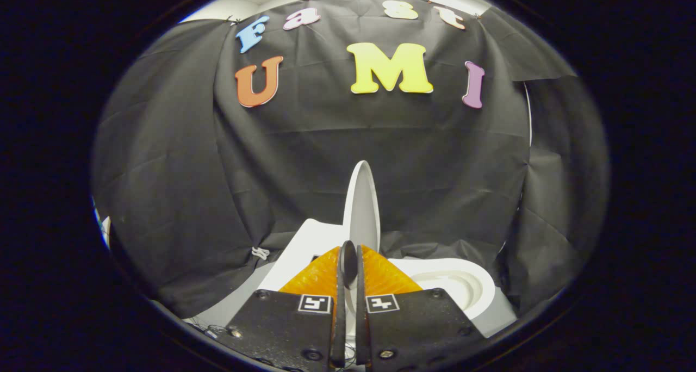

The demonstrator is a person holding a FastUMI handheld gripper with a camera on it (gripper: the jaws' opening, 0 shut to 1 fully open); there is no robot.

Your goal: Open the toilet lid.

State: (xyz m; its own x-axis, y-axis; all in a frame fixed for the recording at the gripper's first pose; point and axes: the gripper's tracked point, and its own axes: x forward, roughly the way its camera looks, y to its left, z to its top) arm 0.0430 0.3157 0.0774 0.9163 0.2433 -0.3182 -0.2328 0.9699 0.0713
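In the gripper view the toilet lid [363, 203] stands raised, close to upright and seen nearly edge-on, so that it shows as a tall, narrow oval. Its long axis runs up and down, its rounded free end pointing up toward the black cloth wall [179, 187], its lower end down at the back of the toilet [457, 290].

The lid rises straight ahead of the gripper [348, 258], just beyond the fingertips and in line with the gap between them. The fingers [321, 277] are drawn close, with only a narrow slit left between them. The lid's lower edge drops out of sight behind the tips, so I cannot tell whether the fingers pinch it or merely stand before it.

The lid is white and smooth, its thin rim bright and its shown face shaded grey. To the right of the fingers lies the white seat and open bowl, a rounded hollow. To their left a flat white part of the toilet slopes away toward the cloth.
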